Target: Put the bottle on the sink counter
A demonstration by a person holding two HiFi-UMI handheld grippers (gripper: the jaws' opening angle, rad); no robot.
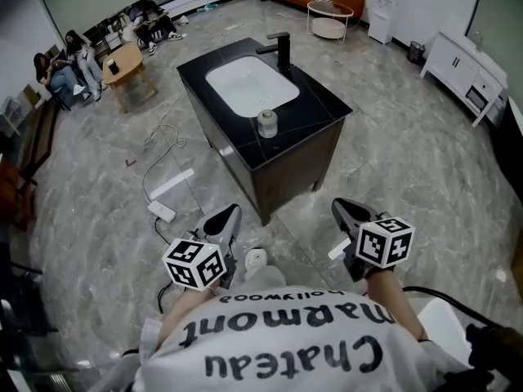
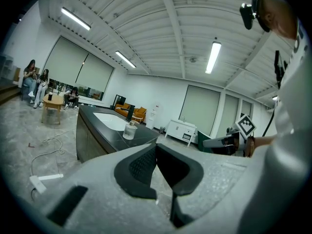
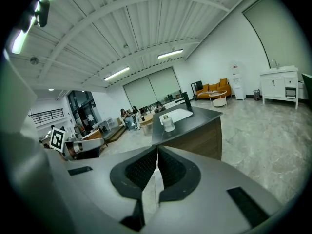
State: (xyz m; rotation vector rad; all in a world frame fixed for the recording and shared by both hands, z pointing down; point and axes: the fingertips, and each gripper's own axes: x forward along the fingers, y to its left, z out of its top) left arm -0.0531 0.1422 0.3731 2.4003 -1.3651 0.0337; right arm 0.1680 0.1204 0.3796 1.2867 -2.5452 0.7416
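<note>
Your left hand-held gripper [image 1: 228,216] and right hand-held gripper [image 1: 342,209] are pressed together, empty. The bottle [image 1: 267,123], seemingly glass, already stands on the desk [image 1: 323,109] at twelve o'clock. The task is likely done, so no grab is needed.

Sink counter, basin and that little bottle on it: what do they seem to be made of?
Sink counter: black stone or stone-look slab, glossy, thin pale veins. Basin: glossy white, probably ceramic. Bottle: clear glass or plastic; too small to tell.
</note>
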